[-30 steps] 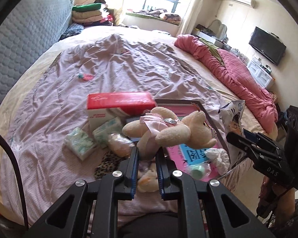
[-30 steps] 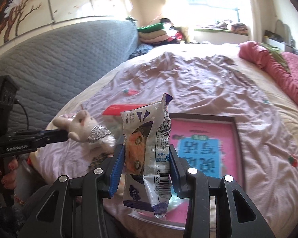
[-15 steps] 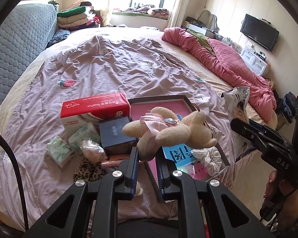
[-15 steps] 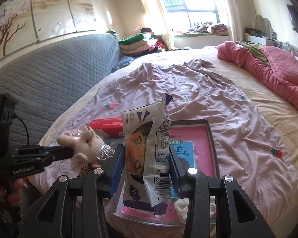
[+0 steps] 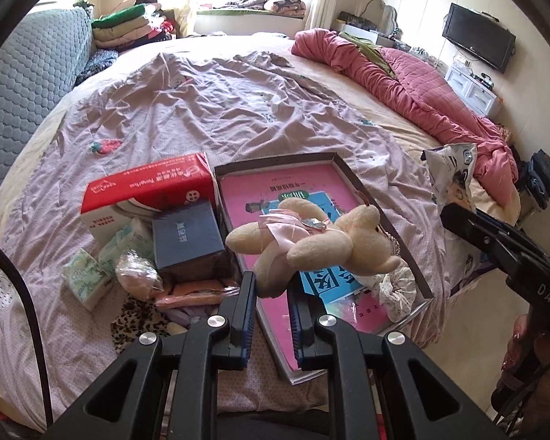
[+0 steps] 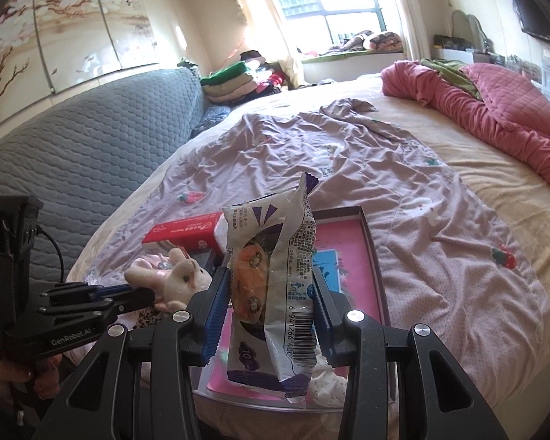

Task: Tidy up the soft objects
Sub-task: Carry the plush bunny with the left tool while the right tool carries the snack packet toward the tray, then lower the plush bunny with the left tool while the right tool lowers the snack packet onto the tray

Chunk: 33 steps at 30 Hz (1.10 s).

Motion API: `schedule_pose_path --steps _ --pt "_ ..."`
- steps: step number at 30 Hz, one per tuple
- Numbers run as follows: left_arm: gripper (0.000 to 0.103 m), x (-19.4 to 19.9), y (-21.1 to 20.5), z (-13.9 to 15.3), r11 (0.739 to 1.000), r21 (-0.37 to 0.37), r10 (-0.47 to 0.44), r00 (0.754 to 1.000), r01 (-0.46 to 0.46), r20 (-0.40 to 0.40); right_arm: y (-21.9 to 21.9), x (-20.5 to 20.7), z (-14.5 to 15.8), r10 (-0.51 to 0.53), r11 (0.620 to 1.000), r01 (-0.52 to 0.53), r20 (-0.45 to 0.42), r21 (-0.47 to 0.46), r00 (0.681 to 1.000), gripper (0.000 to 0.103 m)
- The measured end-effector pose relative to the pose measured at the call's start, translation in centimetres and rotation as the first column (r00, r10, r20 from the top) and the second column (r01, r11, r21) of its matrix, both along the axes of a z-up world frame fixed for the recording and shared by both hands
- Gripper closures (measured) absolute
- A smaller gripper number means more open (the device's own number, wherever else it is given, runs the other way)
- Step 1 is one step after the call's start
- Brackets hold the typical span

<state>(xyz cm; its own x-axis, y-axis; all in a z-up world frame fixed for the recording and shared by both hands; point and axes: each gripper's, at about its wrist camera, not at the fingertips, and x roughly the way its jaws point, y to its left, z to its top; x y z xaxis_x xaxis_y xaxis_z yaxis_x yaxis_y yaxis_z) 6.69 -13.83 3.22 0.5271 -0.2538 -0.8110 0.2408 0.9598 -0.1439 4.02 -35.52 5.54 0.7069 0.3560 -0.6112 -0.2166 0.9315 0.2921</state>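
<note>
Left hand-held gripper [image 5: 271,306] clamped on cream plush rabbit [image 5: 311,242], held above pink-lined shallow box [image 5: 348,172] on bed | right hand-held gripper [image 6: 267,315] clamped on crinkly white-purple snack packet [image 6: 275,278] | lower your rabbit gently inside the box, release only once it rests.

My left wrist cam sits low at the bed's foot edge, looking up the bed [image 5: 238,110] toward the window at 12 o'clock, tray [image 5: 352,179] close below. My right wrist cam faces the same way from further right, angled toward 11 o'clock, headboard [image 6: 91,146] filling its left. Both share the tray [image 6: 370,234], red tissue box [image 5: 146,187] [image 6: 183,229], pink quilt [image 5: 403,80] [image 6: 495,110]. Each sees the other gripper: right gripper [image 5: 447,216] at 3 o'clock, left gripper [image 6: 146,297] at 8 o'clock.
</note>
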Motion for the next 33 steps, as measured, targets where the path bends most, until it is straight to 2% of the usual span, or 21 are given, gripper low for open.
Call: schedule_pose_path --steps 12,33 --pt "0.086 1.6 -1.7 -2.5 1.0 0.007 -0.025 0.998 0.025 -0.051 -1.4 0.9 -2.1 -0.034 0.999 0.034 -0.044 0.001 0.998 0.059" --pt "0.086 3.7 -4.4 -7.0 0.997 0.062 -0.044 0.989 0.053 -0.141 -3.3 1.8 -4.7 -0.08 0.997 0.079 -0.106 -0.019 0.991 0.059"
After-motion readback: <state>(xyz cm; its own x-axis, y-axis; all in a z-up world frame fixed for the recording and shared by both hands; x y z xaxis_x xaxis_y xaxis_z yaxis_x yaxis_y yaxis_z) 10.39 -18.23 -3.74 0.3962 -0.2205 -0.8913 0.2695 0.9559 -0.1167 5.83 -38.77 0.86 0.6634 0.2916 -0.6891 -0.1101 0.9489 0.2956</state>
